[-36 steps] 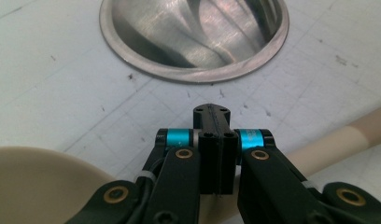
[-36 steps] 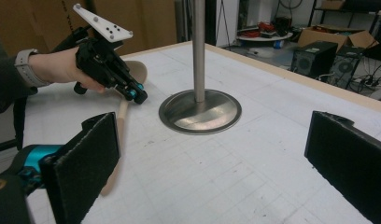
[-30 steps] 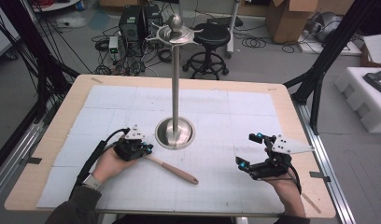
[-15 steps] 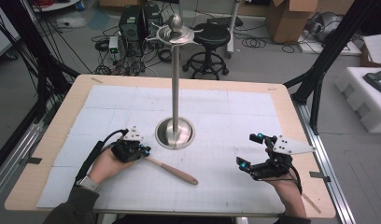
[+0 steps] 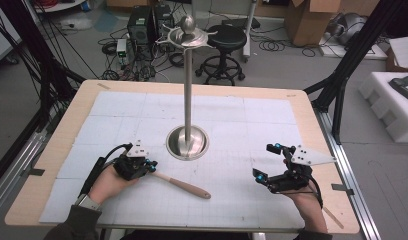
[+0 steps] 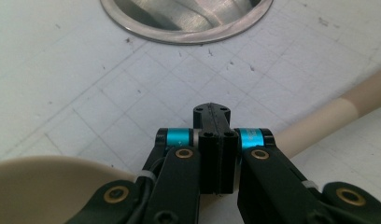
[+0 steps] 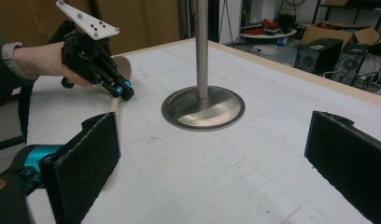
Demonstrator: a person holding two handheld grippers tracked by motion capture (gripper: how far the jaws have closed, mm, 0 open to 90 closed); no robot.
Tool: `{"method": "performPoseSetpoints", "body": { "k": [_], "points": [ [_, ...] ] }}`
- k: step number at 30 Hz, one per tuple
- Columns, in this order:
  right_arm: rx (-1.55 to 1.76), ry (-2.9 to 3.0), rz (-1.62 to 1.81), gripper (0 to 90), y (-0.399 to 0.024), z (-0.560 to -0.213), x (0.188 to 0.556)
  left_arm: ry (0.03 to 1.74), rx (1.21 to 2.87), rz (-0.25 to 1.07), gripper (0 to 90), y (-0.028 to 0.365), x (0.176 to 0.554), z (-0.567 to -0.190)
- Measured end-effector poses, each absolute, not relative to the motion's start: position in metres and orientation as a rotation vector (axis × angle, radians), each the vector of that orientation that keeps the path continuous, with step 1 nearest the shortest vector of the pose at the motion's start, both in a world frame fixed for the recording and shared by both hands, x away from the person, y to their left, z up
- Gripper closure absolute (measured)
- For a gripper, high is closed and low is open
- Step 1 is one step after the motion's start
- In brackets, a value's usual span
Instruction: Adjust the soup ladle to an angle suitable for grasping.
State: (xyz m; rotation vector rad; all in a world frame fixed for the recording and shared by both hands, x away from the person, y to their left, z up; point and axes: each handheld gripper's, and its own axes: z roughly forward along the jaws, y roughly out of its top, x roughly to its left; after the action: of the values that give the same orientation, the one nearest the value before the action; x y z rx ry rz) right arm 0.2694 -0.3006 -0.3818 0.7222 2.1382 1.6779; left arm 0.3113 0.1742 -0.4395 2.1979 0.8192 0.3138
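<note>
Beyond white gridded table (image 5: 117,107), cluttered lab floor (image 5: 92,45)

Spoon (image 6: 48,179) bowl blurred, cut off (left tongs (image 6: 212,109) hide neck).

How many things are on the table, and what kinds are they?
Wooden spoon: 1
Metal stand: 1
Grippers, left gripper and right gripper: 2
Total: 4
</note>
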Motion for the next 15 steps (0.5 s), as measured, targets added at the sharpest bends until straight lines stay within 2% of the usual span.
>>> {"method": "performPoseSetpoints", "body": {
  "k": [2,15],
  "points": [
    [0.726,2.141,1.680,2.4,-0.300,-0.382,0.269,0.833,2.190,0.284,90.0,0.179,0.310,-0.439],
    [0.722,2.142,1.683,2.3,-0.300,-0.383,0.270,0.862,2.182,0.305,90.0,0.198,0.287,-0.440]
  ]
}}
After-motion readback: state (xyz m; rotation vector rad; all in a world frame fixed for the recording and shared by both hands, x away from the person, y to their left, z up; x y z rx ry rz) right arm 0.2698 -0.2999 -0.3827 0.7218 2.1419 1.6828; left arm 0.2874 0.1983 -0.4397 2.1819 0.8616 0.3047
